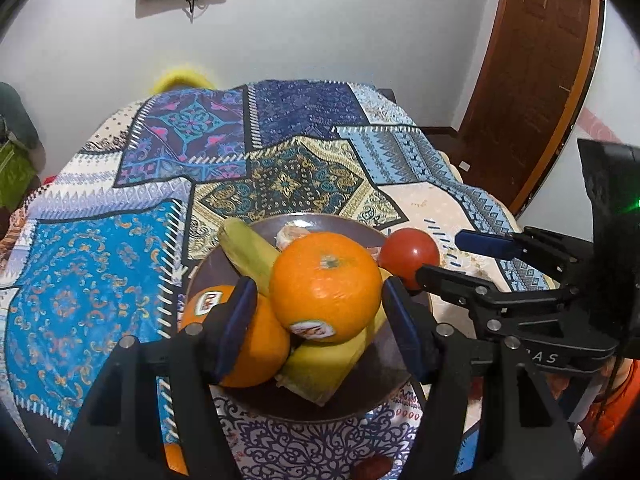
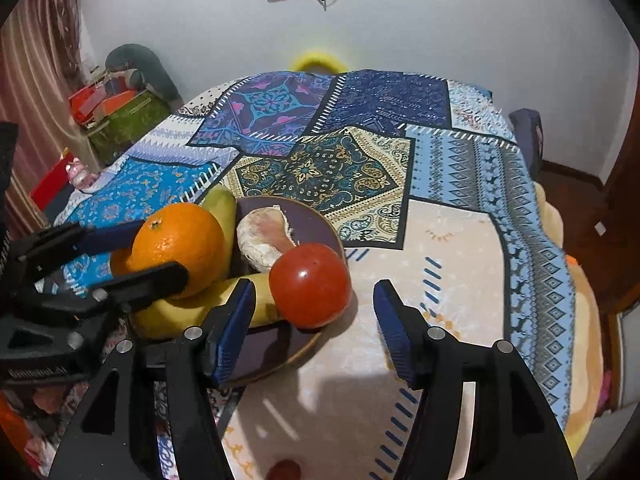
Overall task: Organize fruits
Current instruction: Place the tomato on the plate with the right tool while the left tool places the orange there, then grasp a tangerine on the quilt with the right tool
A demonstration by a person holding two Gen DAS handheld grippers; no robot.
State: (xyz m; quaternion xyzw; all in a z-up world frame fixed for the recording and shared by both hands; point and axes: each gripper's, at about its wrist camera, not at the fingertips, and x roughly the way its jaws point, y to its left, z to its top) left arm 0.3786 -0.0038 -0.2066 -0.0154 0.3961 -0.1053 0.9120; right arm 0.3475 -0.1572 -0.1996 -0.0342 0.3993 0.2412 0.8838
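A dark round plate [image 1: 224,264] [image 2: 316,224] holds two oranges, bananas and a peeled pale fruit piece [image 2: 264,236]. The top orange [image 1: 326,286] [image 2: 178,250] rests on the bananas [image 1: 324,360] [image 2: 188,312]; my left gripper [image 1: 320,328] is open with its jaws on either side of it, not pressing. A second orange [image 1: 256,344] lies lower left. A red tomato [image 2: 310,284] [image 1: 410,252] sits at the plate's right rim. My right gripper [image 2: 314,328] is open just below the tomato, empty.
The table is covered with a patchwork cloth [image 2: 340,160]. A small red fruit [image 2: 286,470] lies near the front edge. A brown door [image 1: 532,80] stands at the right; boxes and clutter [image 2: 120,116] are at the left by the wall.
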